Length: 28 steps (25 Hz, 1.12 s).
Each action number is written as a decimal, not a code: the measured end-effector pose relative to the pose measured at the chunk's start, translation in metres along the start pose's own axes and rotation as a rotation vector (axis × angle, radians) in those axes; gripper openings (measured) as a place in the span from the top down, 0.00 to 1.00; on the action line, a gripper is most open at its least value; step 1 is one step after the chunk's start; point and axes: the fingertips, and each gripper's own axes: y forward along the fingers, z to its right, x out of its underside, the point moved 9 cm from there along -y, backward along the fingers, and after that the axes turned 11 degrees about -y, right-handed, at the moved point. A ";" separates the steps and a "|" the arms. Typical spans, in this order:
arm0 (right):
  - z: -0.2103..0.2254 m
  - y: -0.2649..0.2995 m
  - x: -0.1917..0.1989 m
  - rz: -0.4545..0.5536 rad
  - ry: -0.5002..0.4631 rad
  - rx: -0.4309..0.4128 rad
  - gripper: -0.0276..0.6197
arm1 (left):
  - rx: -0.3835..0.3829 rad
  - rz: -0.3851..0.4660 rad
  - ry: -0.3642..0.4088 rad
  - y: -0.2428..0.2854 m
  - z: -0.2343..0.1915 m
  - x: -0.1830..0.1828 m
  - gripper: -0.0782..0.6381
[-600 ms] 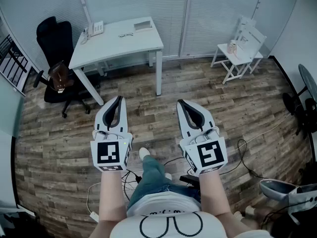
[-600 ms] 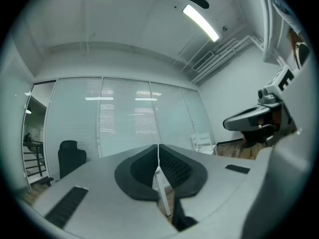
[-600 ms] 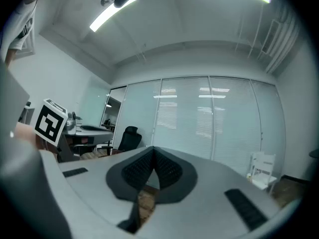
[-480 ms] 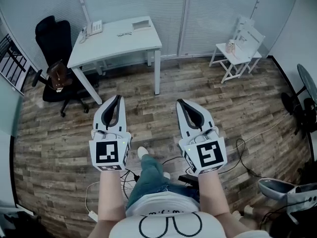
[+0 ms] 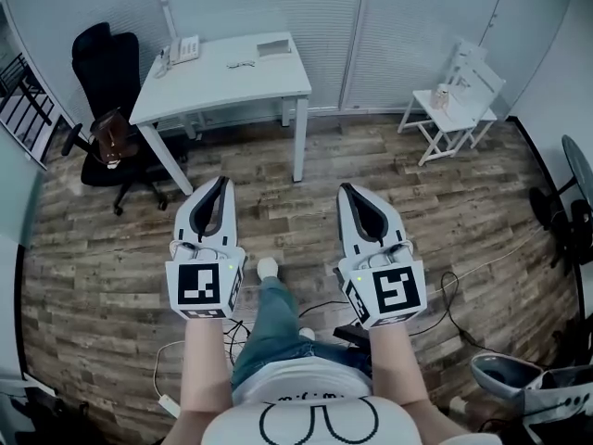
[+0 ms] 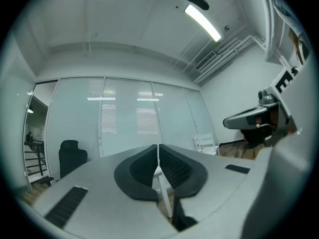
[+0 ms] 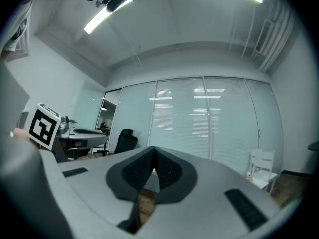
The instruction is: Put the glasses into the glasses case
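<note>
Across the room a white table (image 5: 222,82) carries the glasses (image 5: 240,63), a small dark shape near its middle, and the pale flat glasses case (image 5: 274,47) at its far right corner. I hold both grippers out level over the wood floor, well short of the table. The left gripper (image 5: 220,184) is shut with nothing in it, its dark pads meeting in the left gripper view (image 6: 158,151). The right gripper (image 5: 348,190) is shut and empty too, pads together in the right gripper view (image 7: 153,152).
A desk phone (image 5: 183,49) sits on the table's left end. A black office chair (image 5: 104,68) with a brown bag (image 5: 108,135) stands left of the table. A white folding chair (image 5: 460,98) stands at the right wall. Cables (image 5: 324,304) trail on the floor near my feet.
The table and the chairs have shifted a little in the head view as the person steps forward. Both grippers stay shut and side by side.
</note>
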 end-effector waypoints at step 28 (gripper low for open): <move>0.068 0.412 0.054 -0.063 -0.030 -0.088 0.94 | 0.013 -0.046 -0.041 0.353 -0.223 0.042 0.87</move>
